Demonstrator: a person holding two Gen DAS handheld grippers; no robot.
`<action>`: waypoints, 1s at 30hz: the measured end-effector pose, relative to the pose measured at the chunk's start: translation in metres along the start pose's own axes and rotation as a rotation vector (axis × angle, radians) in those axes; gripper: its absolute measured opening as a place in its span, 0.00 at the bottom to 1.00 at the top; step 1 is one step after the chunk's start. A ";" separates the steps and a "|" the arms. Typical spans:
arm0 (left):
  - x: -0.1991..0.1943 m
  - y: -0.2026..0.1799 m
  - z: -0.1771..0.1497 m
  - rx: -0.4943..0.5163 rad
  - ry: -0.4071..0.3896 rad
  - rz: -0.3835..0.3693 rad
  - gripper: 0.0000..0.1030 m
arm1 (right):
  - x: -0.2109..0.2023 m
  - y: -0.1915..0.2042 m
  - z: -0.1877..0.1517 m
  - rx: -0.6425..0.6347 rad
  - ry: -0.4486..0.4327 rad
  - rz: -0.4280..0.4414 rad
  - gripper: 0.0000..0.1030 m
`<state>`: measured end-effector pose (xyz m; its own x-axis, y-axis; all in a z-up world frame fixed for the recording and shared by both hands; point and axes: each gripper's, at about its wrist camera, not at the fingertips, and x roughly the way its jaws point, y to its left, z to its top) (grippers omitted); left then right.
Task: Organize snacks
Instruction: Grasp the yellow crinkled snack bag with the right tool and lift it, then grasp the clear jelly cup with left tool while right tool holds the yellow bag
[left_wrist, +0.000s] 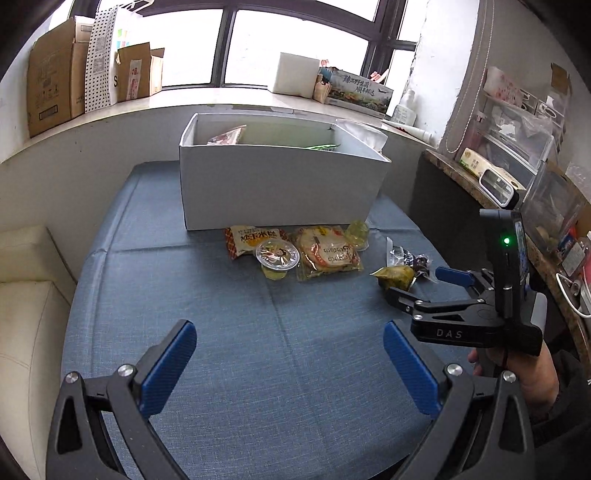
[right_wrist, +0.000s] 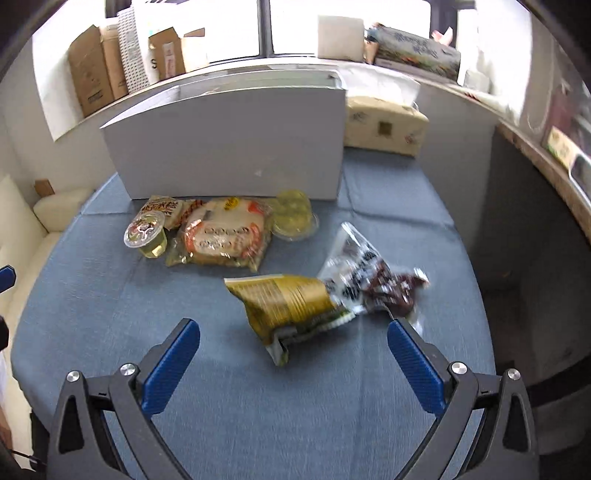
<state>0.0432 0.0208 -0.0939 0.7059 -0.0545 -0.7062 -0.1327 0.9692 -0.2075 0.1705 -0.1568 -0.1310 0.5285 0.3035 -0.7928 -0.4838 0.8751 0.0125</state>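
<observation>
A white box (left_wrist: 280, 184) stands open at the back of the blue-clothed table (left_wrist: 240, 332), with a pink packet (left_wrist: 227, 136) and a green one (left_wrist: 321, 146) inside. In front of it lie an orange packet (left_wrist: 245, 240), a jelly cup (left_wrist: 277, 254), a round-cake packet (left_wrist: 328, 254) and a second jelly cup (left_wrist: 357, 232). My left gripper (left_wrist: 290, 332) hangs open and empty over bare cloth. My right gripper (right_wrist: 293, 326) is open, with a gold packet (right_wrist: 288, 306) lying just ahead between its fingers, apart from both. A clear packet of dark snacks (right_wrist: 369, 280) touches the gold packet's far end.
A tissue pack (right_wrist: 384, 125) sits right of the box. Cardboard boxes (left_wrist: 55, 92) line the windowsill. A cream cushion (left_wrist: 26, 295) borders the table's left, a cluttered shelf (left_wrist: 517, 166) its right. A hand (left_wrist: 524, 373) holds the right gripper (left_wrist: 417, 284).
</observation>
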 end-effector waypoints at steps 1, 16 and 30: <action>0.000 0.001 0.000 -0.004 0.004 -0.003 1.00 | 0.004 0.002 0.004 -0.005 0.009 -0.010 1.00; 0.005 0.014 -0.002 -0.019 0.018 0.003 1.00 | 0.034 0.014 0.011 -0.060 0.076 -0.007 0.47; 0.052 0.003 0.029 0.014 0.040 0.035 1.00 | -0.036 0.010 0.005 -0.032 -0.040 0.072 0.46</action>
<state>0.0992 0.0281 -0.1116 0.6724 -0.0295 -0.7396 -0.1473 0.9739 -0.1728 0.1502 -0.1575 -0.0993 0.5188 0.3809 -0.7654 -0.5437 0.8379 0.0485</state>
